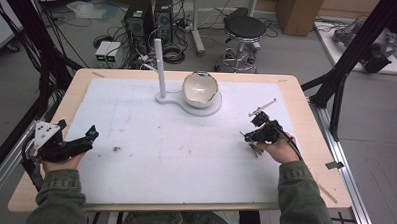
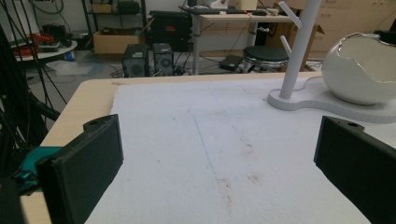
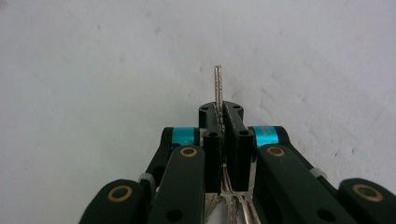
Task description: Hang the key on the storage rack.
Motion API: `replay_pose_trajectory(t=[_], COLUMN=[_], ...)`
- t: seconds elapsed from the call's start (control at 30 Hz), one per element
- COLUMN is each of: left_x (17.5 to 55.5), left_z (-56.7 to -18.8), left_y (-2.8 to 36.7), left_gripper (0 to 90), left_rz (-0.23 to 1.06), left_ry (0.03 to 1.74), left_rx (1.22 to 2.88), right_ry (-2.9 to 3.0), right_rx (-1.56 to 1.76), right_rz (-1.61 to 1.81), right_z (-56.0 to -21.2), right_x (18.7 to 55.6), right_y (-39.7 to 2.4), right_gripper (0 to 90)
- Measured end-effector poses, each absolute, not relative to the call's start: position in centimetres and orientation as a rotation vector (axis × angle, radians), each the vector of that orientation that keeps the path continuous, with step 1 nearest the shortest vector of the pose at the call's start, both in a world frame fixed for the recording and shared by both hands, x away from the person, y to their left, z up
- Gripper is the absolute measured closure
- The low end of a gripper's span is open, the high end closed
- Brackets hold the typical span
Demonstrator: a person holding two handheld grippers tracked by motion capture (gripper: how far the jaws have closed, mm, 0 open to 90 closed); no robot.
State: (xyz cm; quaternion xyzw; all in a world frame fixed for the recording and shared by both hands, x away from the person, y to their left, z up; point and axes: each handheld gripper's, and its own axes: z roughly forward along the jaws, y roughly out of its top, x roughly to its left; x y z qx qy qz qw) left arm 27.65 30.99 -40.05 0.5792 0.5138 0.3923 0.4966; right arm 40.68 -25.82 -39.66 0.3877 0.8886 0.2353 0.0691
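My right gripper (image 3: 221, 112) is shut on a thin silvery chain-like piece (image 3: 217, 81). A short stiff end of it sticks out past the tips, and silvery strands (image 3: 229, 205) trail back between the jaws. In the high view that gripper (image 1: 250, 139) points down at the white mat (image 1: 185, 156) on the right, with silvery bits (image 1: 255, 150) beside the hand. My left gripper (image 1: 88, 138) rests at the left edge, open with nothing between its jaws (image 2: 219, 140). A white stand with an upright pegged post (image 1: 160, 65) and a cracked-egg-shaped white bowl (image 1: 200, 88) sits at the back centre.
A small brown speck (image 1: 116, 149) lies on the mat near my left gripper. The wooden table edge (image 1: 306, 111) borders the mat. Beyond the table stand a black stool (image 1: 244, 31), computer towers (image 1: 140, 17) and cables. Black frame posts (image 1: 348, 62) rise at the right.
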Motion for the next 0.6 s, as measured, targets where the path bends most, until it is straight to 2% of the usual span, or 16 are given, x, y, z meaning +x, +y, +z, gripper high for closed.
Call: replay_pose_trajectory(t=[0.33, 0.6], left_x=[27.7, 27.8], left_z=[-40.1, -40.0], left_y=[30.9, 30.8], left_gripper=[1.7, 1.7], left_rz=[0.951, 0.952], left_ry=[1.244, 1.244], left_rx=[1.404, 1.401], right_ry=[2.574, 2.466], right_rx=[1.128, 1.143], right_rz=[0.868, 1.193], right_z=[-38.1, -35.8], right_x=[39.9, 39.4], right_y=[-25.9, -26.4], right_gripper=[87.0, 86.9])
